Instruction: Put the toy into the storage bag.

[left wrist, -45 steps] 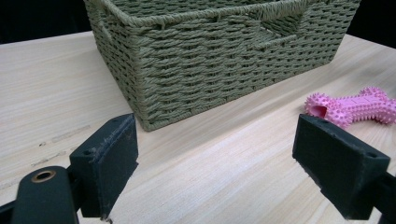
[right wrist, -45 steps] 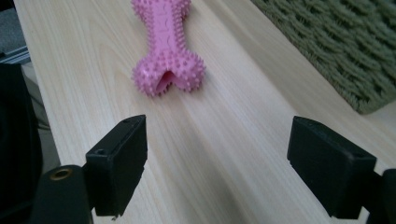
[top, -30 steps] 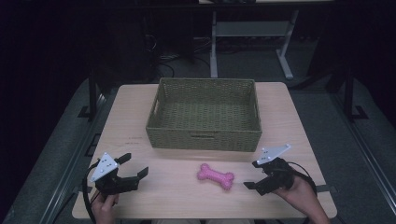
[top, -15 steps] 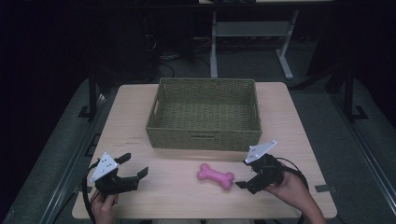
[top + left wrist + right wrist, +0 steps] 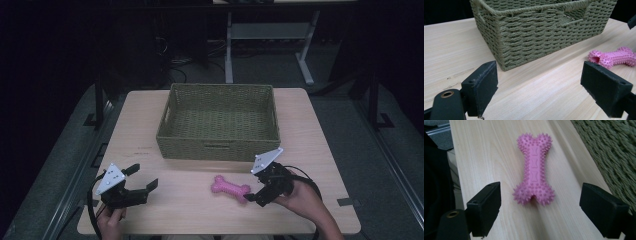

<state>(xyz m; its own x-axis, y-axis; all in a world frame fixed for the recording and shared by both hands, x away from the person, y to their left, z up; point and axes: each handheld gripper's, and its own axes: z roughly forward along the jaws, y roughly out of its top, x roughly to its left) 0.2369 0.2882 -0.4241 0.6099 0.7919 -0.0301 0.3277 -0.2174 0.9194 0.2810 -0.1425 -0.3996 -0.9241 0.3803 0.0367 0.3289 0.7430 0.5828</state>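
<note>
left gripper: jaws spread, empty, near table edge | right gripper: jaws wide apart, just at pink bone toy's end | toy flat on table, in front of wicker basket

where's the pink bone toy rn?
High view: pink bone toy lies on the table in front of the wicker basket, just left of the open right gripper.
</note>
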